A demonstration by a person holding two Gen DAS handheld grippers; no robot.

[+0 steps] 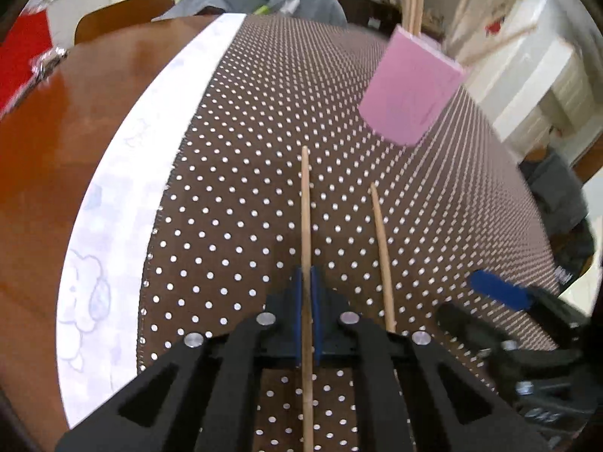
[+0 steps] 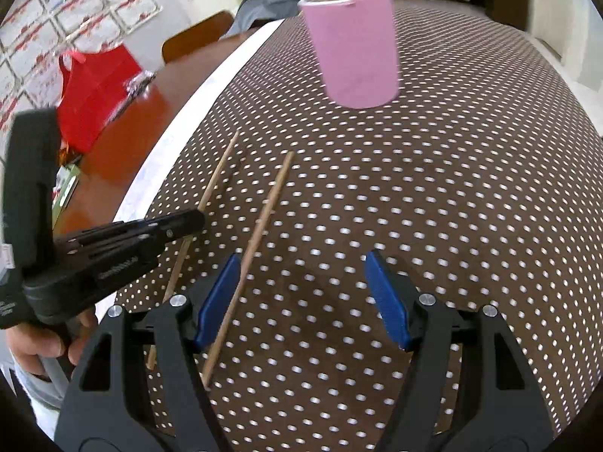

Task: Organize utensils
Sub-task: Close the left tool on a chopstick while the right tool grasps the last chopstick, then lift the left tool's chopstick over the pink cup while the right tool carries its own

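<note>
The left gripper (image 1: 308, 282) is clamped on one chopstick (image 1: 306, 226), its blue pads pressed flat against the wood. A second chopstick (image 1: 382, 252) lies just beside it on the dotted cloth (image 1: 245, 150). The right gripper (image 2: 303, 301) stands wide apart with nothing held; the loose stick passes by its left pad (image 2: 216, 301), perhaps touching it. A pink cup (image 2: 354, 49) with more sticks stands farther back.
</note>
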